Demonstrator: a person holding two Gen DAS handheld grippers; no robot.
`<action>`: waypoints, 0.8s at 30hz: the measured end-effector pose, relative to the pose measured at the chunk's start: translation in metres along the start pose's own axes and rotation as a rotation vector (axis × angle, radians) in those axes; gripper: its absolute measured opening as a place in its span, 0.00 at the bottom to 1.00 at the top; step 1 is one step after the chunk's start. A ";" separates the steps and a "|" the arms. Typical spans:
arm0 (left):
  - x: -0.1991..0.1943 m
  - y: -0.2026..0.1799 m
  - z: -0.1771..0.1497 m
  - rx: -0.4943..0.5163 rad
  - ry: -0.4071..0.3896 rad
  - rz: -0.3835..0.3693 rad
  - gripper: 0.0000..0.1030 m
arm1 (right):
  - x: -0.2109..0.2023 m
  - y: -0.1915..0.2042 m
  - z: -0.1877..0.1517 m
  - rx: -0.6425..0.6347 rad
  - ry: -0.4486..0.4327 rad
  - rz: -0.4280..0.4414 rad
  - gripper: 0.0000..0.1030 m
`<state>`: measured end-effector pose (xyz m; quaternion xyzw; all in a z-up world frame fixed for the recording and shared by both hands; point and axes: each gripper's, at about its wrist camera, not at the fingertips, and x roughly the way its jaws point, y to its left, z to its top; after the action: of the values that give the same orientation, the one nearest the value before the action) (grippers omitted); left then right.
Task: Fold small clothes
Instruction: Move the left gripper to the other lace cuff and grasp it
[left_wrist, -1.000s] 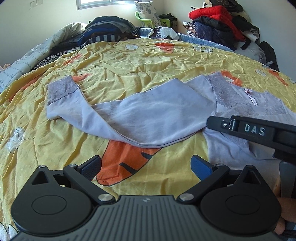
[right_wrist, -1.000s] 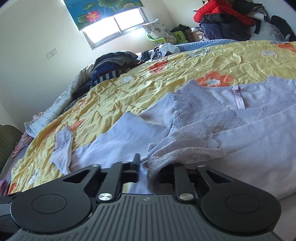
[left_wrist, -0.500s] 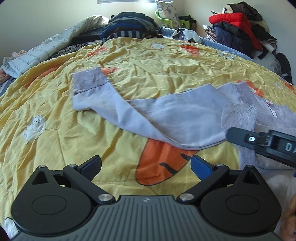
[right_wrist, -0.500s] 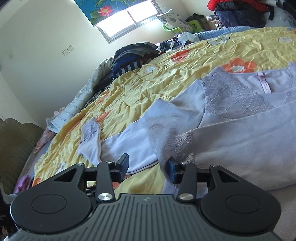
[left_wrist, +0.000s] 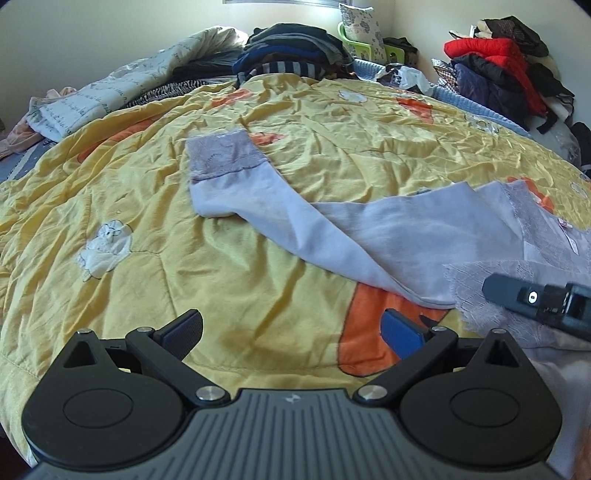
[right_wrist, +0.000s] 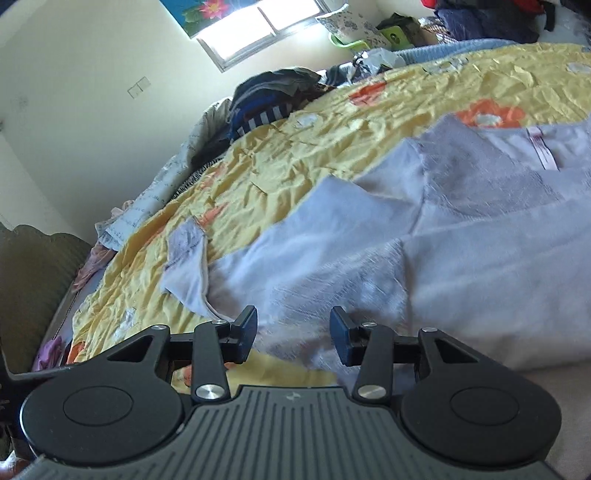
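Observation:
A pale lilac long-sleeved top (left_wrist: 399, 236) with lace trim lies on the yellow quilt (left_wrist: 147, 229). Its long sleeve stretches left and ends in a lace cuff (left_wrist: 221, 155). My left gripper (left_wrist: 291, 332) is open and empty, low over the quilt just short of the sleeve. My right gripper (right_wrist: 293, 332) is open and empty, just over the top's lace shoulder fold (right_wrist: 332, 280); the top (right_wrist: 480, 240) fills the right of that view. One finger of the right gripper shows at the right of the left wrist view (left_wrist: 535, 301).
Piles of dark and striped clothes (left_wrist: 291, 48) and a grey-white quilt (left_wrist: 122, 85) lie at the bed's far end. Red and dark clothes (left_wrist: 498, 66) are heaped at the far right. A window (right_wrist: 266, 29) is behind. A dark green sofa (right_wrist: 33, 280) stands left.
My right gripper opened and let go of the lace shoulder, which dropped onto the top. My left gripper moved left, bringing the sleeve cuff toward the centre of its view.

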<state>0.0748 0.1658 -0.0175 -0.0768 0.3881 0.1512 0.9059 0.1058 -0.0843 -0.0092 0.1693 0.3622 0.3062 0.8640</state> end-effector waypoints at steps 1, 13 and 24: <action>0.000 0.004 0.001 -0.003 -0.001 0.005 1.00 | 0.003 0.005 0.004 -0.014 0.003 0.004 0.45; 0.000 0.086 0.018 -0.129 -0.038 0.134 1.00 | 0.110 0.074 0.048 -0.115 0.135 0.133 0.45; 0.006 0.142 0.010 -0.215 -0.005 0.196 1.00 | 0.216 0.100 0.077 -0.086 0.166 0.113 0.47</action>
<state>0.0380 0.3030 -0.0181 -0.1350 0.3728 0.2797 0.8744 0.2408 0.1264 -0.0182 0.1263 0.4086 0.3829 0.8188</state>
